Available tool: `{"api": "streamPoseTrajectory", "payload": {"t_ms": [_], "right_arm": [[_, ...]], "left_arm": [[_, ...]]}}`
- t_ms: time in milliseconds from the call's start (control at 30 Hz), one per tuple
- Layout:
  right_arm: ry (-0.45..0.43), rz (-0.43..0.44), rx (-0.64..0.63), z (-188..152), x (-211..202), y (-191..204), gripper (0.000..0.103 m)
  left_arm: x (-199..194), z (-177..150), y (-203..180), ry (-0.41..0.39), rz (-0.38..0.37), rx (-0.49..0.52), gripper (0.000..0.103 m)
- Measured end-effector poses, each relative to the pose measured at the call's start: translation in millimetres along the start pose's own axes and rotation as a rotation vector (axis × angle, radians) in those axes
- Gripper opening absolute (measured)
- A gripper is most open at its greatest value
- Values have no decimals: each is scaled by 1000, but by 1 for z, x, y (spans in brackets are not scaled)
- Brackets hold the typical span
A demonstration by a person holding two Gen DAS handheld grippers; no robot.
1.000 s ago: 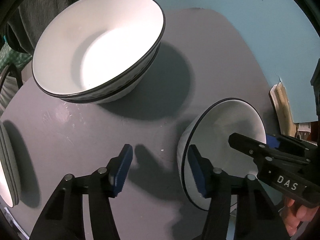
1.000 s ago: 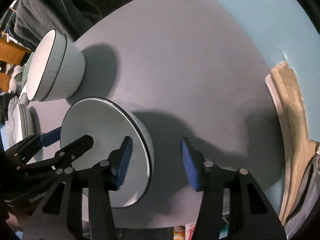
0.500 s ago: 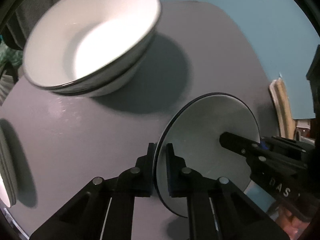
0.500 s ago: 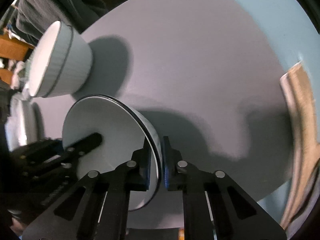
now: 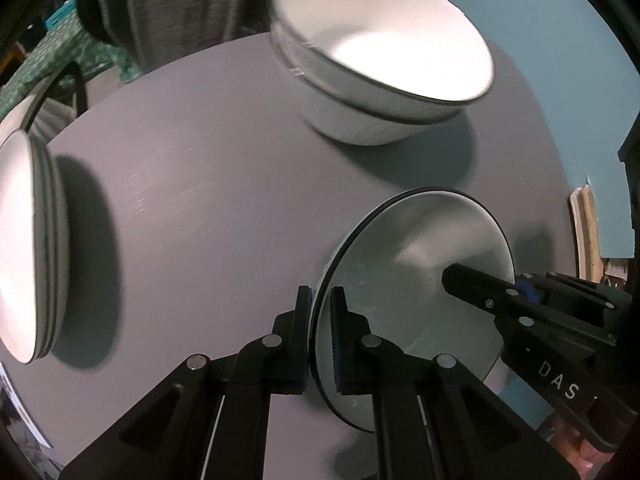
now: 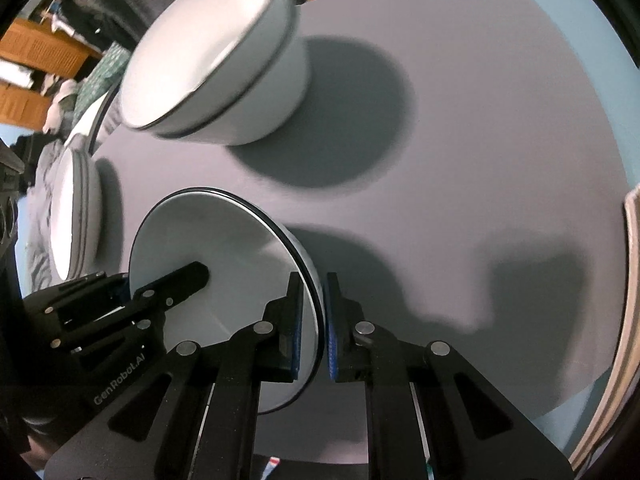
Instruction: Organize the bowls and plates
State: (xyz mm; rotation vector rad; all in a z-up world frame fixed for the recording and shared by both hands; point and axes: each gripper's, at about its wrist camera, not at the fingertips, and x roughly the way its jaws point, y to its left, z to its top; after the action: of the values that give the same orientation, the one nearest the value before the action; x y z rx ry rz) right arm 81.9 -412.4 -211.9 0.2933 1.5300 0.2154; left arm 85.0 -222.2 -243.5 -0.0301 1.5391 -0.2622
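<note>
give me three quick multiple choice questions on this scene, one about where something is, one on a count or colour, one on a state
1. Where do the hand-held grippers hold the small bowl?
A. both on one side of the rim
B. on opposite sides of the rim
C. under its base

2. How many bowls make up the stack on the grey table?
A. one
B. two
C. four

3. What state is the left hand-held gripper in?
A. wide open
B. shut on the bowl rim
C. out of view

Answers:
1 B: the left hand-held gripper and right hand-held gripper pinch the small bowl from opposite sides.
2 B: the stacked bowls show two dark rims, nested, on the table.
3 B: its pads squeeze the rim between them.
</note>
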Motion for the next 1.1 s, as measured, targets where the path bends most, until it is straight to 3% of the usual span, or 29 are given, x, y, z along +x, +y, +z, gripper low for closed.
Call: {"api": "streamPoseTrajectory", "payload": {"t_ms": [133, 367, 533, 1100], "right_arm": [[11, 3, -35, -1, 4, 9, 10], [16, 10, -54, 13, -1, -11, 10], [49, -4, -55, 12, 18, 4, 10], [58, -61, -85, 16, 23, 27, 9]], "left_arm": [[-2, -2, 5, 1, 3, -30, 8], [-4, -4, 2, 5, -8, -42, 9], [-3, 3, -8, -1, -15, -14, 10], [-12, 7, -3, 23, -55, -21, 9]]}}
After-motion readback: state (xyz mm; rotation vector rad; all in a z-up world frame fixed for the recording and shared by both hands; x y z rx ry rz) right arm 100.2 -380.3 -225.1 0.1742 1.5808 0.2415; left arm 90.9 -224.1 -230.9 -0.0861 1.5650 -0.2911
